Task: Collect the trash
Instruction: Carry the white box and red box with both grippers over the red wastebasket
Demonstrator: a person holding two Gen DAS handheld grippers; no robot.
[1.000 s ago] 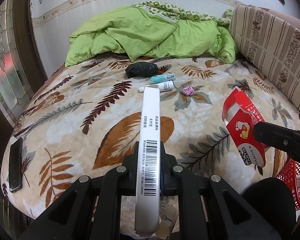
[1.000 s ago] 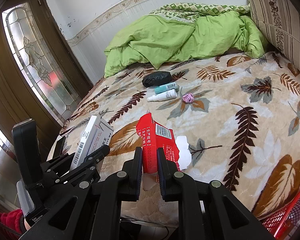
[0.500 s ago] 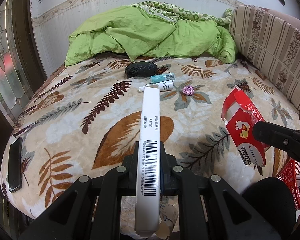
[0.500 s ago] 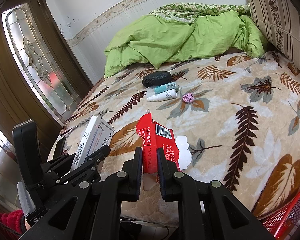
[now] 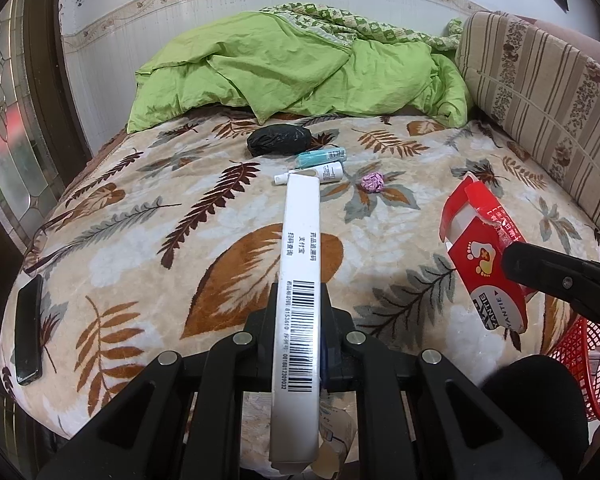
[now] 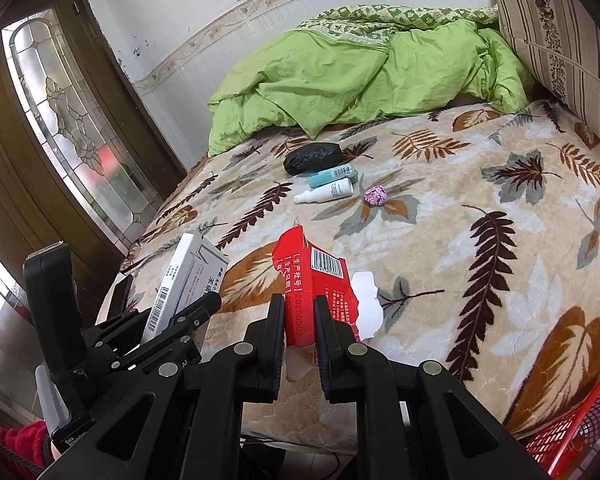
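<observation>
Home bedroom: leaf-print bed (image 5: 148, 240), rumpled green duvet (image 5: 284, 68).

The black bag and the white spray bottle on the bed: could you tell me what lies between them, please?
A teal tube lies between the black bag and the white spray bottle, roughly parallel to the bottle. The right wrist view shows this most clearly.

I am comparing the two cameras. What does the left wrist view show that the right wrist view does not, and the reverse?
Only the left wrist view shows the black phone lying flat at the bed's left edge.

Only the right wrist view shows the left gripper from outside, shut on the white box.

Both show the red box, the black bag, the two bottles, the pink paper ball, the red basket and the green quilt.
</observation>
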